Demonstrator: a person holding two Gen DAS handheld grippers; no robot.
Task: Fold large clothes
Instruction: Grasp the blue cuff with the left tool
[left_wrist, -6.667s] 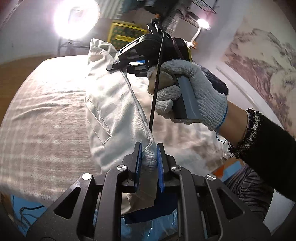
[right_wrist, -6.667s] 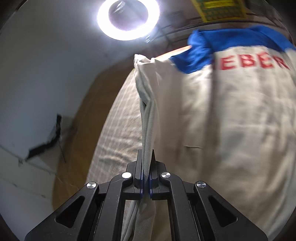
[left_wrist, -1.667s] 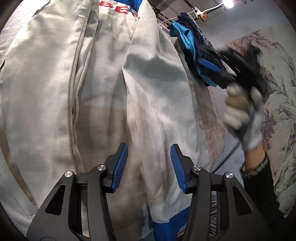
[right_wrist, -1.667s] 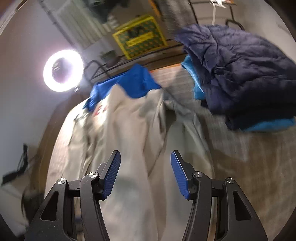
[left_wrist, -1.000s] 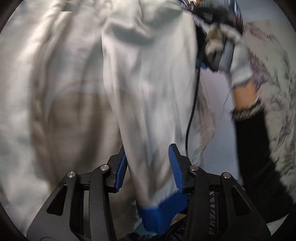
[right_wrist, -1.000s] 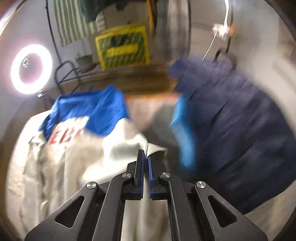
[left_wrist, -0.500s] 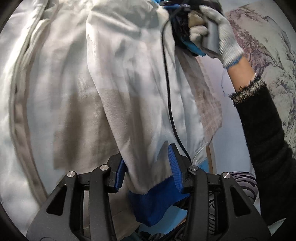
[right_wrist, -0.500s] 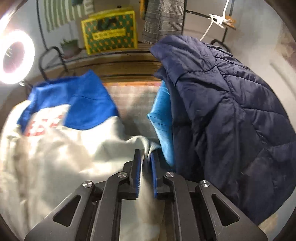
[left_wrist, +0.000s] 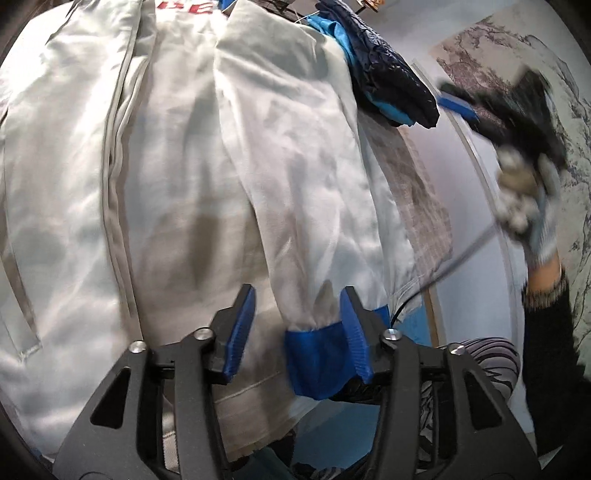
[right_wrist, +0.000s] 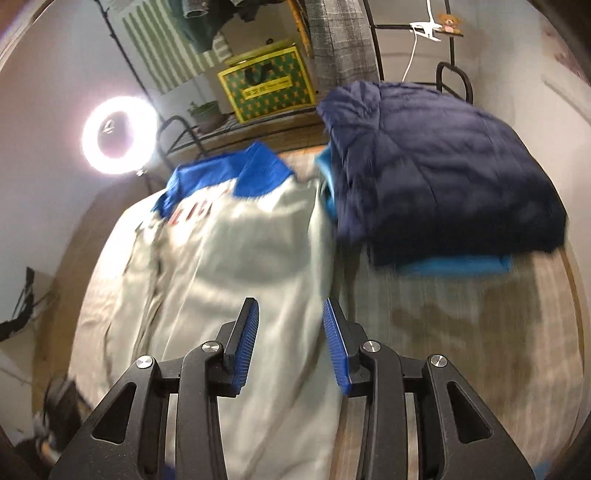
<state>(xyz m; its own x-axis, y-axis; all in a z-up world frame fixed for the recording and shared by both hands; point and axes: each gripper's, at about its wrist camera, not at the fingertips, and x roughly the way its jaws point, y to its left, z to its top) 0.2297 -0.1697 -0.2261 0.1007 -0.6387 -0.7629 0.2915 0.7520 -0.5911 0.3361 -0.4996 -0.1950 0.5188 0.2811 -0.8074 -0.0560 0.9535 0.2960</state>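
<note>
— How do my two hands stand at this moment?

— I see the left gripper (left_wrist: 297, 328) pointing steeply down over the near edge of the jacket (left_wrist: 177, 177). Its jaws are opening. The sleeve (left_wrist: 295, 184) with the blue cuff (left_wrist: 314, 363) lies between them; the cuff is just beside the right pad, and I cannot tell if it touches, but nothing is clamped. My right hand (left_wrist: 528, 199), in a knitted glove, is up at the right side, off the cloth and blurred.

— And the right gripper?

— The right gripper (right_wrist: 290, 341) also points downward, above the right edge of the jacket. Its jaws are opening and the pads press on nothing; the pale cloth shows only below them.

— Where is the jacket?

— It lies spread on the checked bed cover (right_wrist: 461, 332), blue collar (right_wrist: 236, 173) at the far end, sleeve folded over the body. The folded dark blue coat (right_wrist: 443, 170) lies just beside it, on the right.

— What differs from one second ago?

— Then the right gripper was clenched on a pale fold near the collar. Now that fold is released and the gripper is pulled back toward me. The left jaws are wider than before.
</note>
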